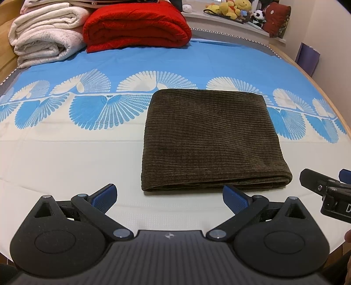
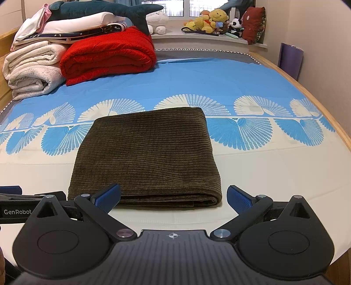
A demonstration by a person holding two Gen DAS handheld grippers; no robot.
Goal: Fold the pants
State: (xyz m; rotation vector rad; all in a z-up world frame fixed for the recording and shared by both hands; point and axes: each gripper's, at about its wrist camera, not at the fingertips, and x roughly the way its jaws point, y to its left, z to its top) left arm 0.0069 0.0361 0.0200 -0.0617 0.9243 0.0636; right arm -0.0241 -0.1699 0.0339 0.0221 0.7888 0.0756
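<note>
The brown corduroy pants [image 1: 208,140] lie folded into a flat rectangle on the bed, also in the right wrist view [image 2: 147,155]. My left gripper [image 1: 169,199] is open and empty, just in front of the pants' near left edge. My right gripper [image 2: 173,198] is open and empty, just in front of the pants' near edge, with its blue fingertips [image 2: 109,196] at the fold. The right gripper also shows at the right edge of the left wrist view [image 1: 329,186], and the left gripper at the left edge of the right wrist view [image 2: 13,197].
The bed sheet [image 1: 65,157] is white near me and blue with a fan pattern further back. A folded red blanket [image 1: 136,26] and white blankets [image 1: 46,35] are stacked at the far left. Plush toys [image 2: 210,20] sit on the window ledge. A wooden bed frame [image 2: 329,122] runs along the right.
</note>
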